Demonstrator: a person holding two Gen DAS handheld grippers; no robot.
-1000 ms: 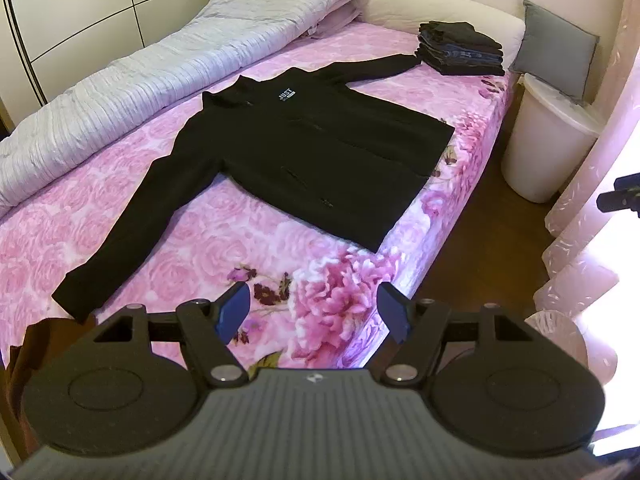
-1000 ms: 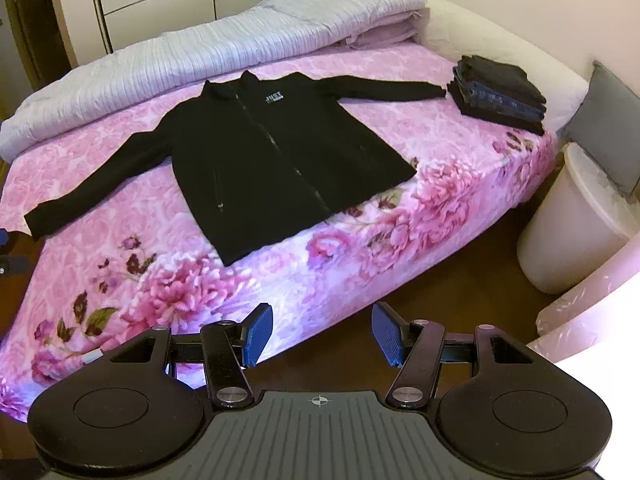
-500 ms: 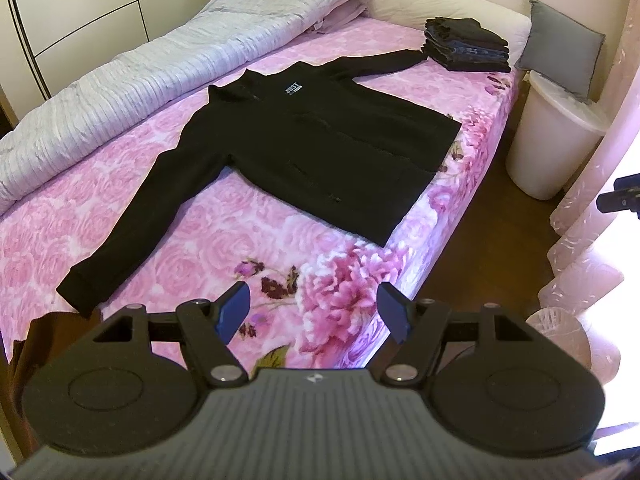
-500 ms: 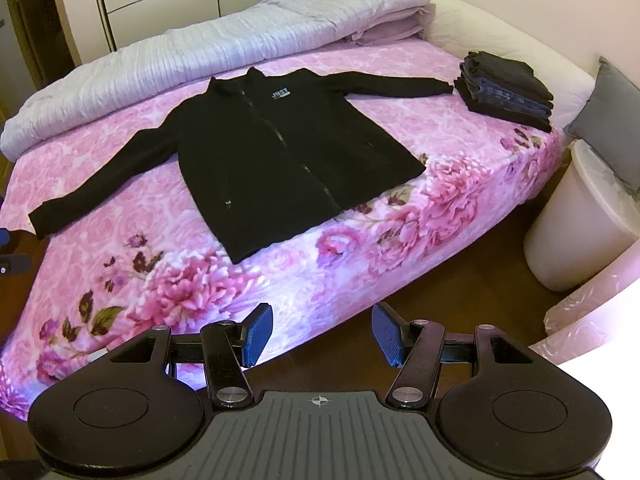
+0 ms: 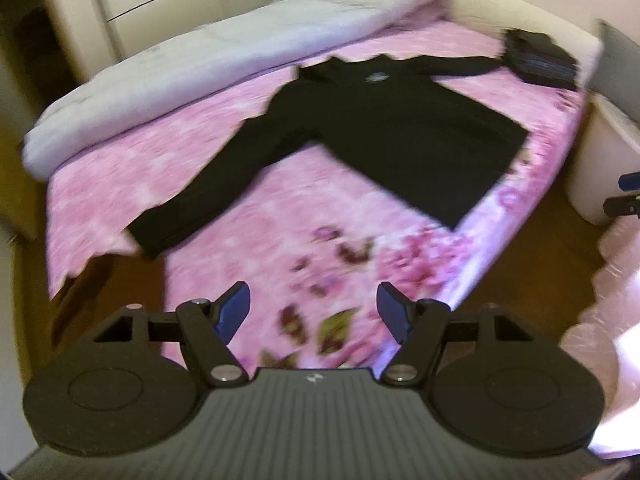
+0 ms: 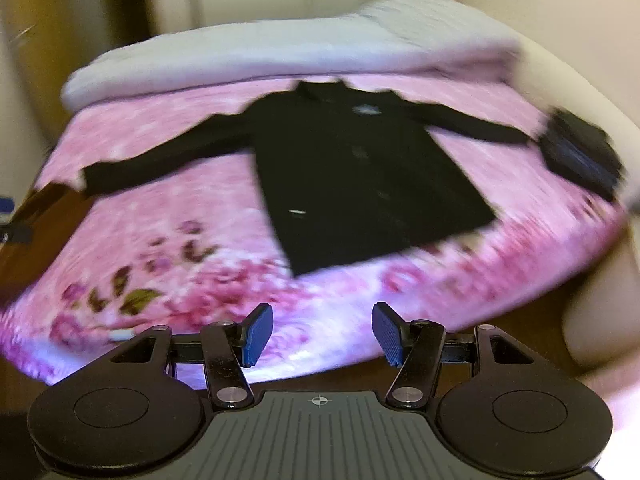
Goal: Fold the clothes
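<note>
A black zip jacket (image 5: 400,136) lies flat, front up and sleeves spread, on a pink floral bed (image 5: 304,236); it also shows in the right wrist view (image 6: 360,184). My left gripper (image 5: 313,312) is open and empty above the bed's near edge, well short of the jacket's left sleeve cuff (image 5: 152,236). My right gripper (image 6: 322,334) is open and empty above the bed's side edge, short of the jacket's hem (image 6: 392,248). Both views are motion-blurred.
A stack of folded dark clothes (image 5: 540,64) sits at the head of the bed (image 6: 580,152). A rolled grey quilt (image 5: 224,48) runs along the far side. A white bin (image 5: 604,168) stands on the wooden floor at right. Wardrobe doors stand behind.
Both grippers have swung left and both views have turned, so the jacket now sits higher and more central. Jaws stay open. The jacket has not moved.
</note>
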